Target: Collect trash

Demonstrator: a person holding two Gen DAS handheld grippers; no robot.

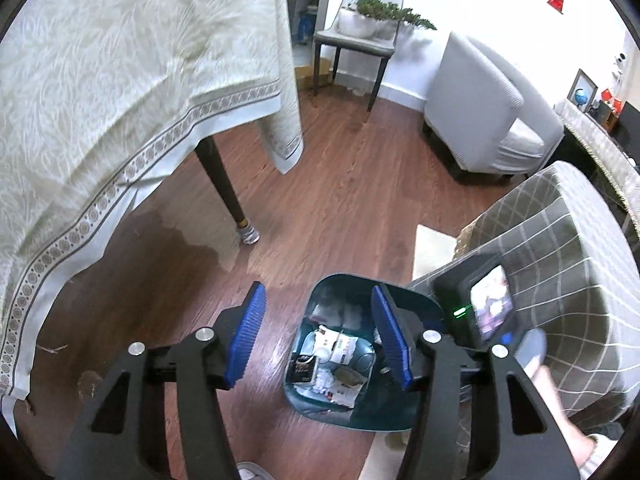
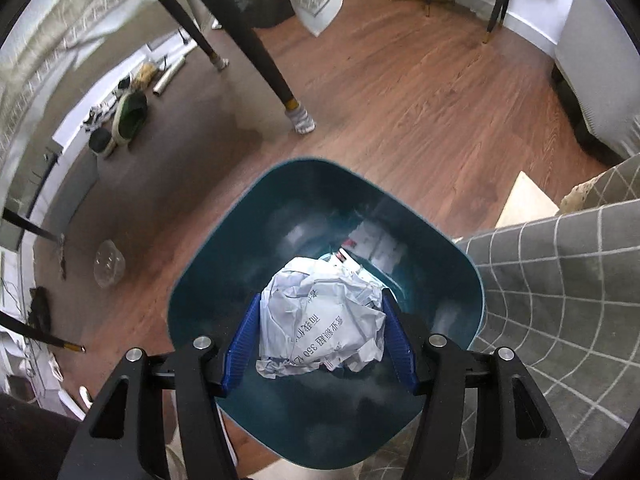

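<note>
While teal bin holds wrappers; crumpled paper above.

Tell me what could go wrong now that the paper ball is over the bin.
The crumpled paper bulges past the right gripper and could catch on a pad at release. The teal bin already holds trash, so the paper may bounce out. The left gripper hangs nearby, risking a bump.

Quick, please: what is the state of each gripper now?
Left gripper: open, nothing between its pads.
Right gripper: closed on the crumpled paper, over the bin.
</note>
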